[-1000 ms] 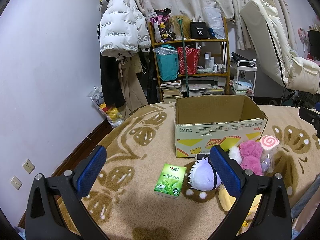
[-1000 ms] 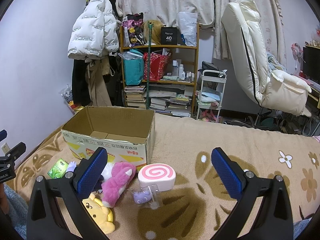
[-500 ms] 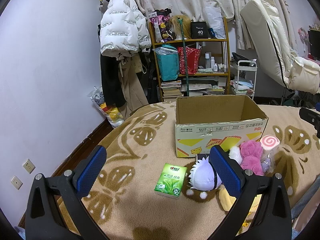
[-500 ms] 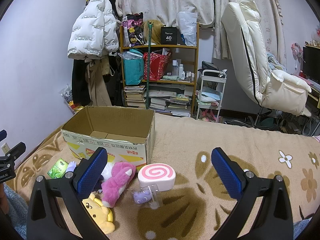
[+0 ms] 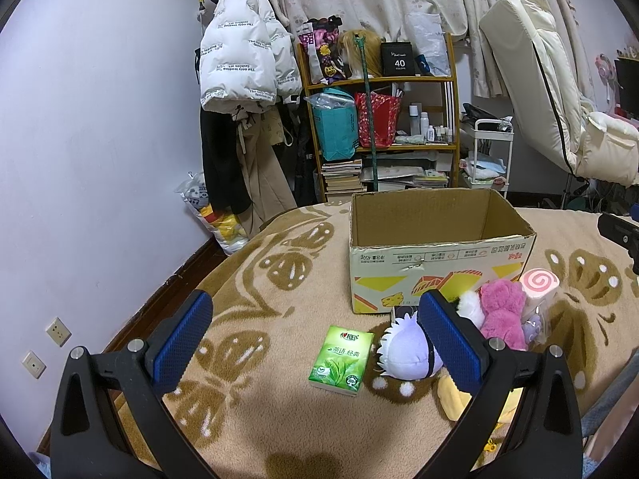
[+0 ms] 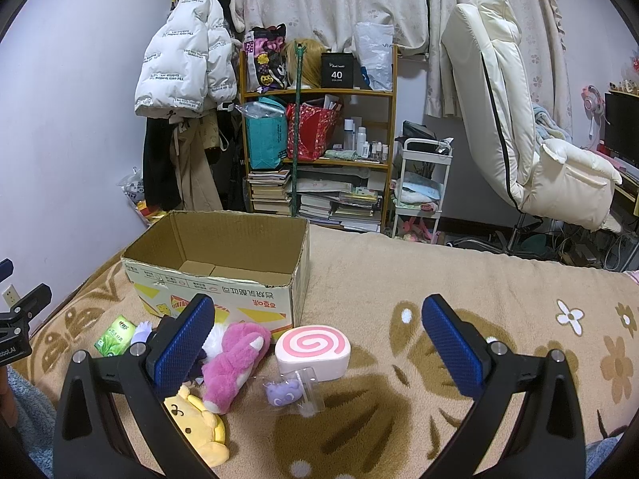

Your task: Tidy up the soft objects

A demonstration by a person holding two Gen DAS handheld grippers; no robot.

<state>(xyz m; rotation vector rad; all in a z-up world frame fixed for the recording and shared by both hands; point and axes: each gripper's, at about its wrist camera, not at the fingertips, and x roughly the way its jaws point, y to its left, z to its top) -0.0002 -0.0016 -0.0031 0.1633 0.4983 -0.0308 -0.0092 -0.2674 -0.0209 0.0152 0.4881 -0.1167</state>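
While both tongs, left tongs and right tongs, gape empty, toys lie beside the cardboard box, seemingly untouched.

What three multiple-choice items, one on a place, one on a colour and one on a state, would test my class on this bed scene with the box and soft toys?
1. Where does the swirl cushion lie?
A. inside the cardboard box
B. on the blanket in front of the box
C. on the shelf

2. What colour is the tissue pack?
A. green
B. red
C. blue

3. What is the state of the cardboard box?
A. taped shut
B. open, toys inside
C. open, no toys inside

Answers:
1. B, it rests on the blanket by the box's front corner, beside the pink plush.
2. A, the wrapper is green with a leaf print.
3. C, only bare bottom flaps show inside.
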